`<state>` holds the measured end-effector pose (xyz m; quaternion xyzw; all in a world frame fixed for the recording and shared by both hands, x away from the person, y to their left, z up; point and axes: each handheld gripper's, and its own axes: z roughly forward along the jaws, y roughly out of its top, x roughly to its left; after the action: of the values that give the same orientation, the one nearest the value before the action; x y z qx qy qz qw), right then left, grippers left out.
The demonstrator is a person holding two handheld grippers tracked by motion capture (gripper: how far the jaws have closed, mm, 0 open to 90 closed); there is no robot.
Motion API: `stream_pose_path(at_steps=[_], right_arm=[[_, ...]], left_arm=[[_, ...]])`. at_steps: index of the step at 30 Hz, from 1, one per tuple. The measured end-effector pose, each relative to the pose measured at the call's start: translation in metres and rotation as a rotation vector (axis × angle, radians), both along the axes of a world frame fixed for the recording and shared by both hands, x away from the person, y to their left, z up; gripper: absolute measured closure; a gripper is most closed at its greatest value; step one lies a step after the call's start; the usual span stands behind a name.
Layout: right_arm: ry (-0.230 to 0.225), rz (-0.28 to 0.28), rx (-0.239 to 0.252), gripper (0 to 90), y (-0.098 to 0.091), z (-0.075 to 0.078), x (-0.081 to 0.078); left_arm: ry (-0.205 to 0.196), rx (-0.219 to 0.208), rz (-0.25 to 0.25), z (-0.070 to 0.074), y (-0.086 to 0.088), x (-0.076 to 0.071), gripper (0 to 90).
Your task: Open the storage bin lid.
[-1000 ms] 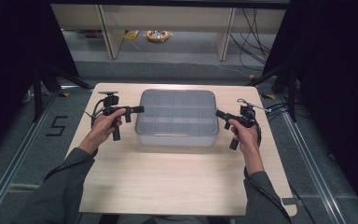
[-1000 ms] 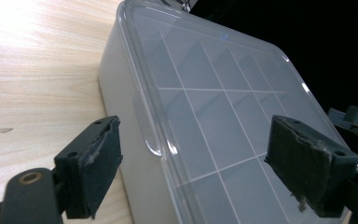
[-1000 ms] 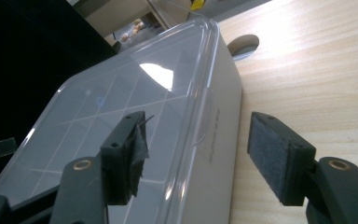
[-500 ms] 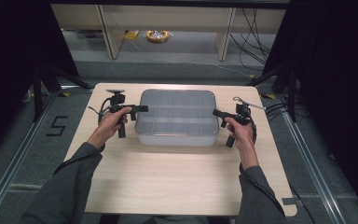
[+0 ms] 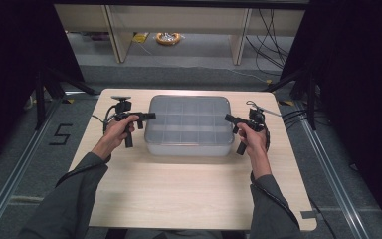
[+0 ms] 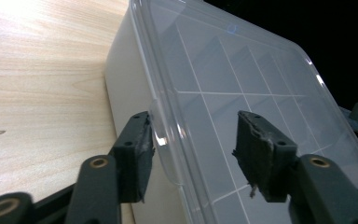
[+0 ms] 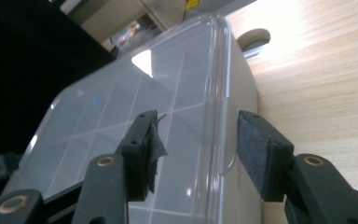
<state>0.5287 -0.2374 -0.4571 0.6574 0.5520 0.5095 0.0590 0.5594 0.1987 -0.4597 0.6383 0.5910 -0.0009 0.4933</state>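
Note:
A clear plastic compartment box [image 5: 189, 124] with its lid on lies across the middle of the wooden table [image 5: 179, 189]. My left gripper [image 5: 149, 116] is at its left end. In the left gripper view its jaws [image 6: 193, 140] straddle the lid's rim and small tab [image 6: 157, 135]. One pad [image 6: 137, 149] is right at the tab and the other hangs over the lid; they have just been closing. My right gripper [image 5: 227, 118] is at the right end. Its jaws [image 7: 196, 140] have also been closing around the lid tab [image 7: 227, 135], with gaps on both sides.
A shelf frame stands on the floor behind the table, with a yellowish object [image 5: 169, 38] beneath it. Cables run along the floor at the right. A taped "5" [image 5: 59, 133] marks the floor at the left. A round cable hole [image 7: 254, 36] is in the tabletop beside the box.
The left gripper has edged slightly toward the box's left end. The right gripper has stayed at the right end. The box has not moved.

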Motion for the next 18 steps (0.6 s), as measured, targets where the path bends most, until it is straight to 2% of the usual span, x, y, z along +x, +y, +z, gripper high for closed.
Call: stream_pose_path(at_steps=[5, 6, 9, 10, 11, 12, 13, 14, 17, 18], right_arm=[[-0.026, -0.035, 0.015, 53.8, 0.002, 0.004, -0.004], [-0.026, -0.048, 0.057, 56.8, 0.003, 0.009, -0.007], [-0.033, -0.062, 0.086, 60.3, 0.003, 0.012, -0.01], [-0.032, -0.06, 0.097, 63.0, 0.005, 0.016, -0.013], [-0.032, -0.06, 0.097, 63.0, 0.005, 0.016, -0.013], [-0.05, -0.06, 0.072, 64.5, 0.005, 0.018, -0.014], [-0.087, -0.064, -0.004, 66.1, 0.002, 0.019, -0.014], [-0.06, -0.079, 0.036, 66.7, 0.004, 0.021, -0.015], [-0.066, -0.076, 0.047, 66.4, 0.003, 0.026, -0.018], [-0.099, -0.064, 0.022, 66.4, 0.001, 0.025, -0.018]], left_arm=[[-0.015, 0.013, 0.006, 0.003, 0.0, -0.002, 49.1], [-0.011, -0.001, 0.017, 0.006, 0.0, -0.004, 49.7], [-0.015, 0.003, 0.01, 0.01, -0.001, -0.006, 50.5], [-0.039, 0.018, 0.007, 0.015, -0.002, -0.009, 50.9], [-0.039, 0.018, 0.007, 0.015, -0.002, -0.009, 51.6], [-0.052, 0.019, -0.001, 0.018, -0.001, -0.011, 51.6], [-0.058, 0.016, 0.0, 0.019, -0.001, -0.012, 54.3], [-0.075, 0.018, -0.002, 0.024, 0.0, -0.016, 55.5], [-0.095, 0.005, -0.006, 0.032, 0.001, -0.021, 56.8], [-0.101, 0.003, 0.0, 0.035, 0.0, -0.023, 57.6]])
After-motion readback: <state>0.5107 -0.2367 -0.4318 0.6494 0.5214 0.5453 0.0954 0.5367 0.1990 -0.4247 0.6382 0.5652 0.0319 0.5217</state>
